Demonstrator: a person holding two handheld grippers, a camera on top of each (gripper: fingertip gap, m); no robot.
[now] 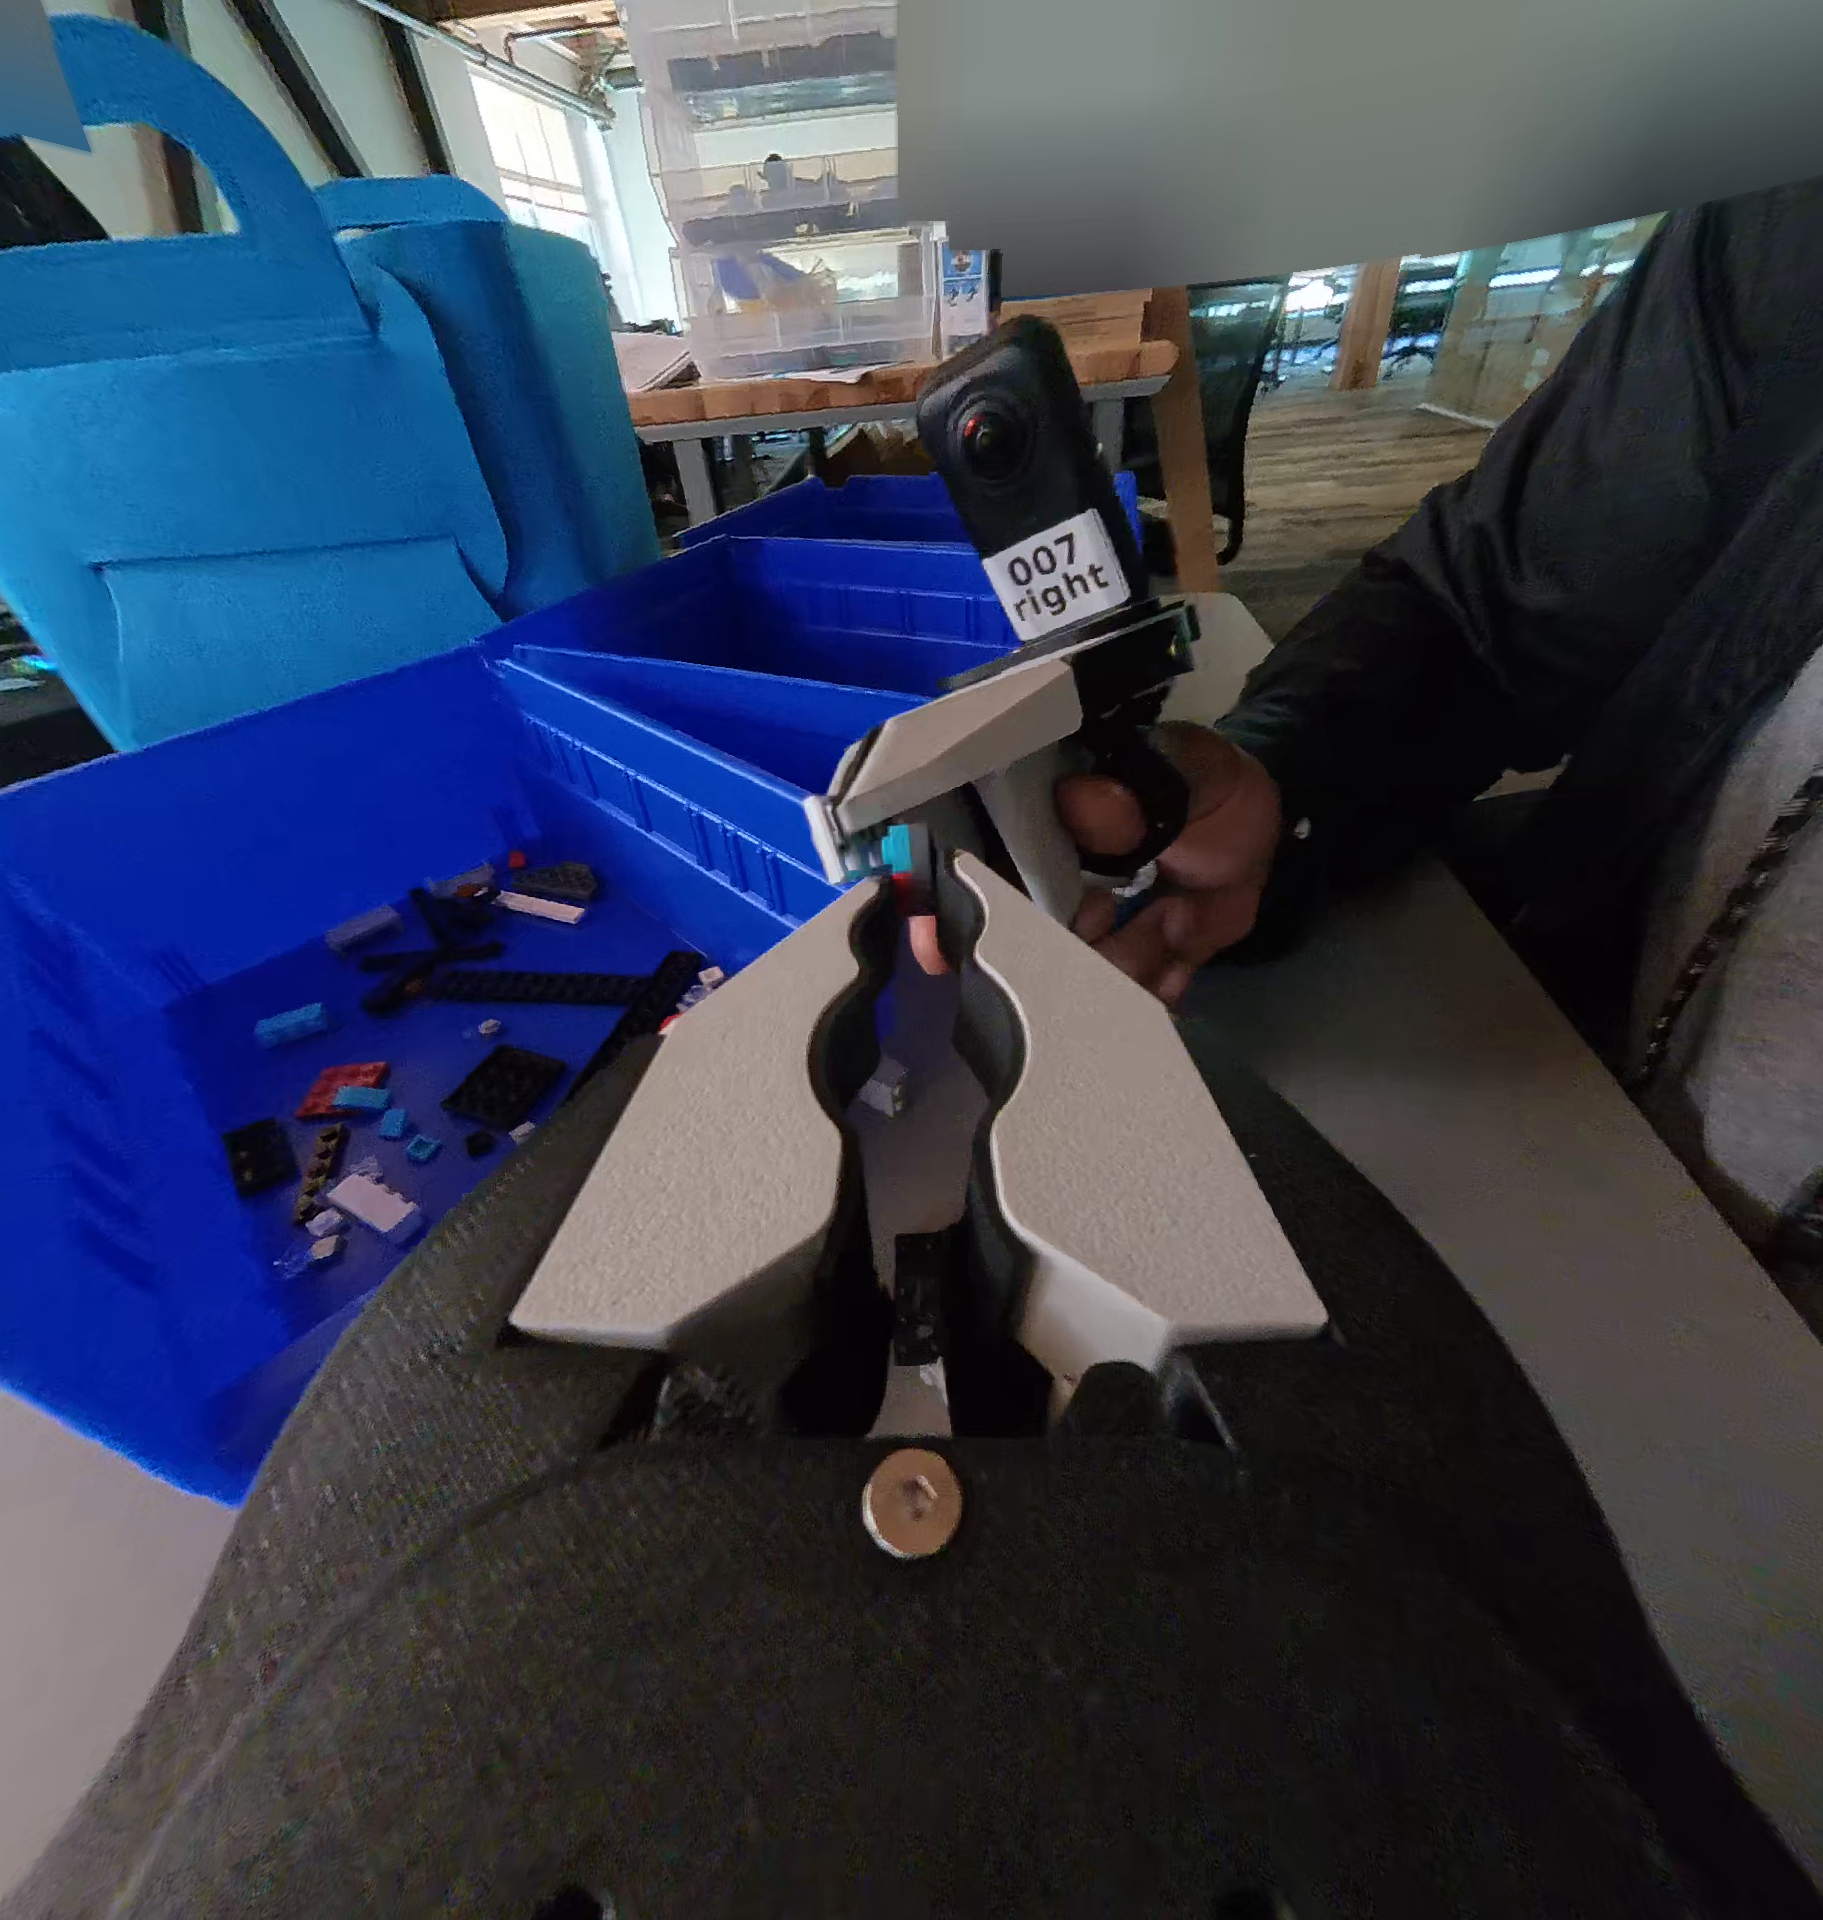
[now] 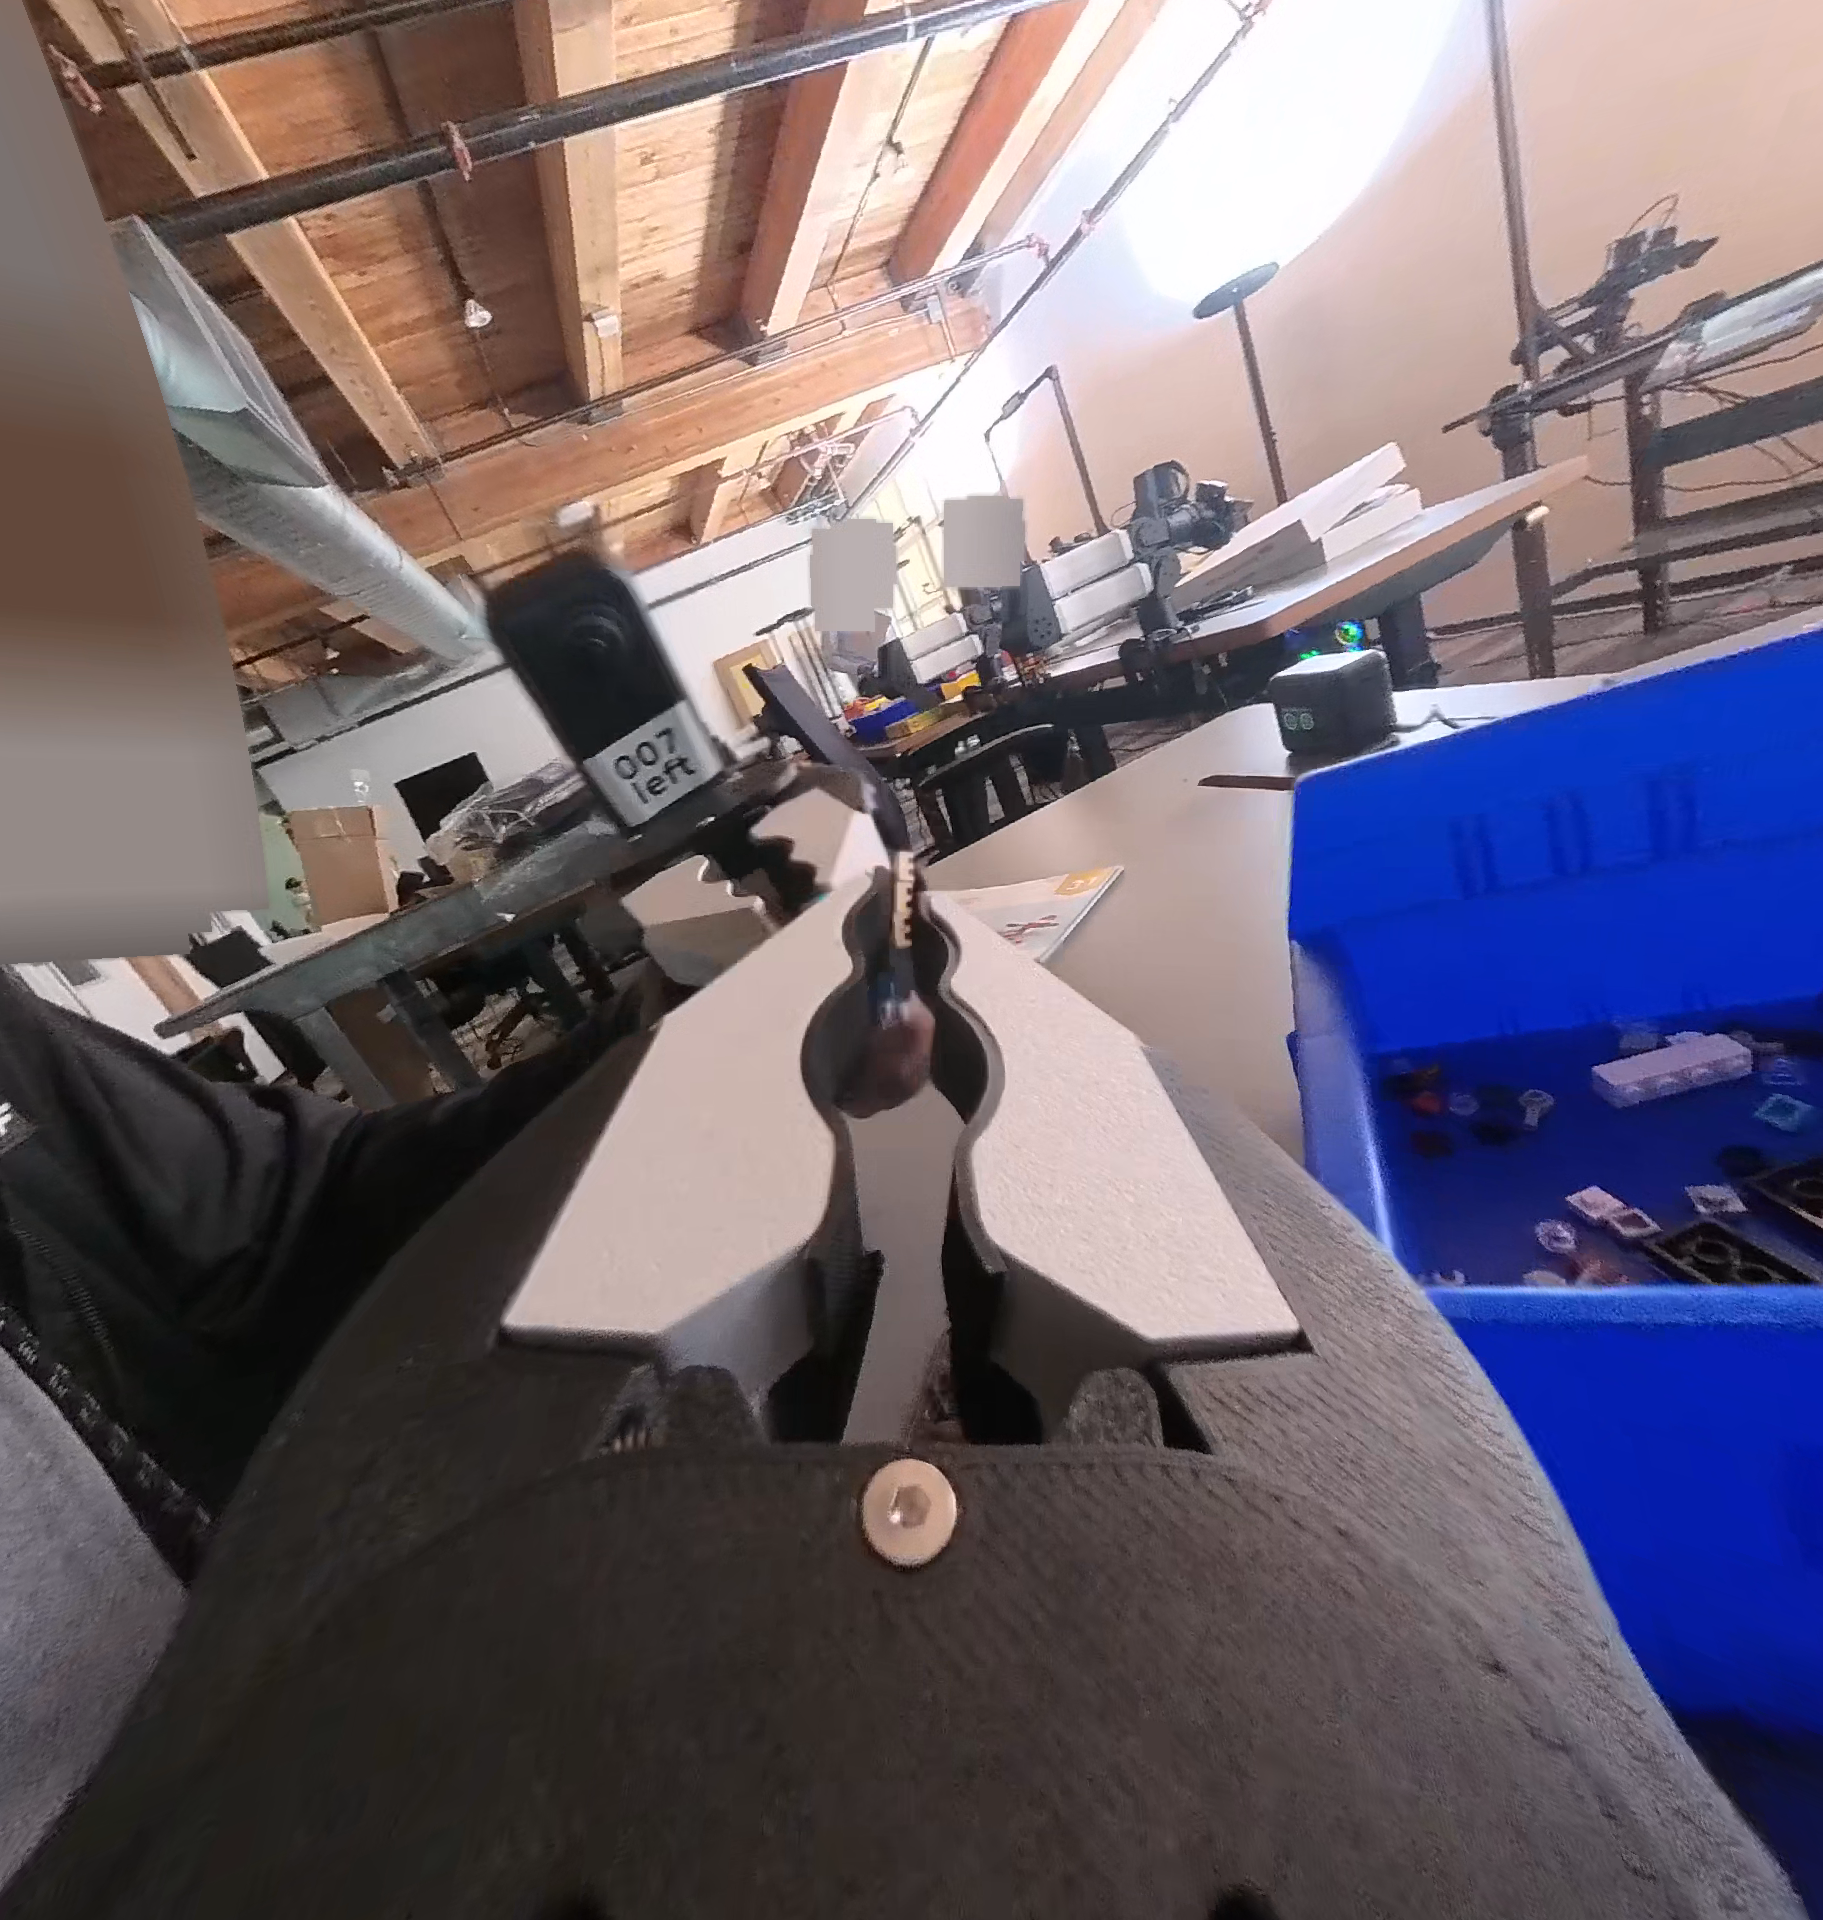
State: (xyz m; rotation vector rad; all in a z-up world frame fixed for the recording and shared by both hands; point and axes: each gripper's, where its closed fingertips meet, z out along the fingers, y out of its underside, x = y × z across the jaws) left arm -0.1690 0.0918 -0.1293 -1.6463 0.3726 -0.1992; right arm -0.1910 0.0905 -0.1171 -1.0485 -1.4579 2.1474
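Observation:
My left gripper (image 1: 915, 881) and right gripper (image 2: 902, 891) meet tip to tip above the grey table (image 1: 1458, 1143), beside a blue bin (image 1: 263, 831). The left one is shut on a thin black brick piece (image 1: 943, 909) with a red bit at its top. The right gripper also shows in the left wrist view (image 1: 853, 840), shut on a small teal and white brick (image 1: 896, 847) that touches the black piece. In the right wrist view a black studded plate (image 2: 902, 906) stands edge-on between my right fingertips, and the left gripper (image 2: 886, 821) shows just beyond.
The blue bin (image 2: 1509, 883) holds several loose bricks and black plates (image 1: 502, 982). More blue bins (image 1: 782, 623) stand behind it, with a blue felt bag (image 1: 263, 416) at the far left. A person in a dark jacket (image 1: 1613, 520) holds both grippers. A booklet (image 2: 1052, 904) lies on the table. The grippers are tip to tip, or close to it.

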